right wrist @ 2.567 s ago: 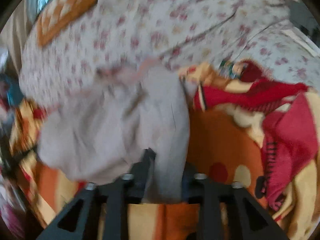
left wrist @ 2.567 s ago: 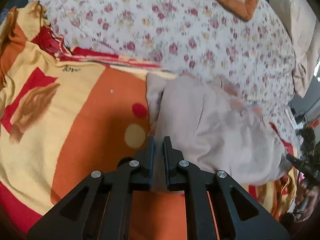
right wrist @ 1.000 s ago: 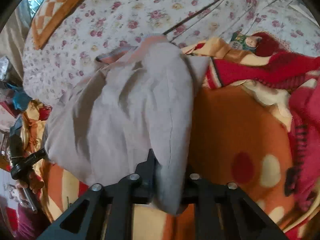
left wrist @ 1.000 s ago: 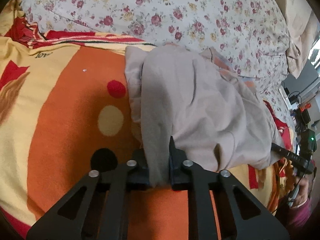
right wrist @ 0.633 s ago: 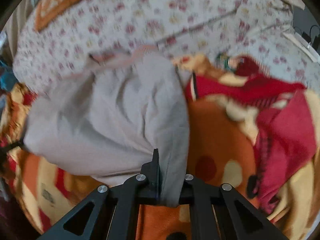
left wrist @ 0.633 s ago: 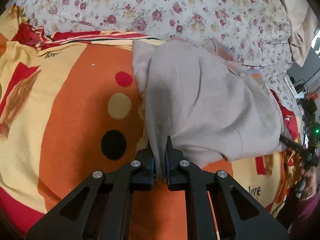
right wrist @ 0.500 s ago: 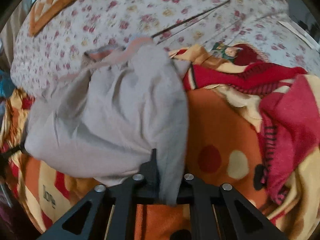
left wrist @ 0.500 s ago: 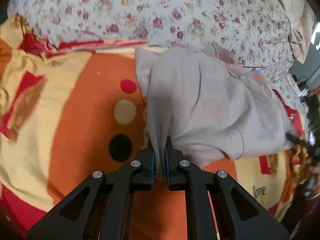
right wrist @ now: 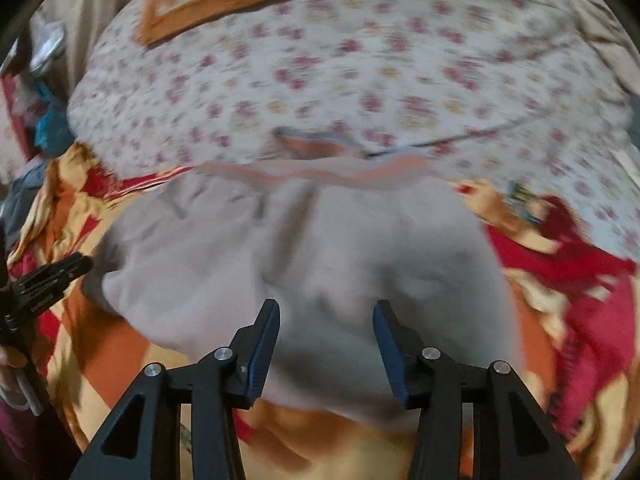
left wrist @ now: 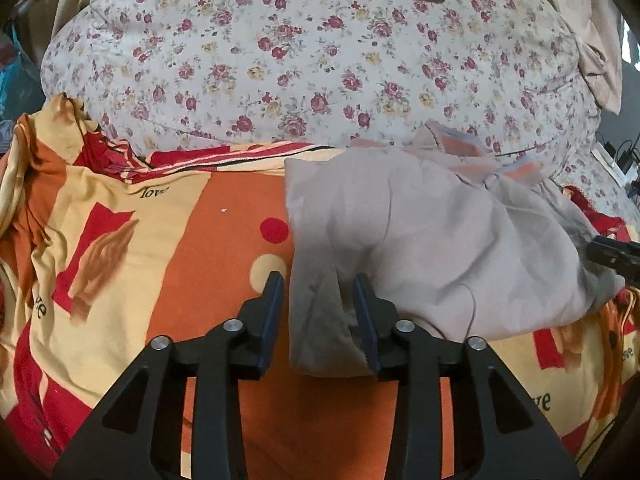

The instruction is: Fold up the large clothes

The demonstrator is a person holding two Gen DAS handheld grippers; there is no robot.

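Floral bedspread (left wrist: 320,64) at 12 o'clock, orange-yellow blanket (left wrist: 132,248) below it; grey garment (left wrist: 432,240) bunched on the blanket at 3 o'clock. Left gripper (left wrist: 318,288) jaws spread, cloth corner loose between them. Right gripper (right wrist: 325,314) jaws wide apart over cloth, gripping nothing.

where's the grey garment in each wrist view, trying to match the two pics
Left wrist: grey garment fills centre-right, its near corner between the open left tool fingers.
Right wrist: grey garment spreads across the centre, ahead of the open right tool.
Shared landmark: its orange-trimmed edge against the floral quilt.
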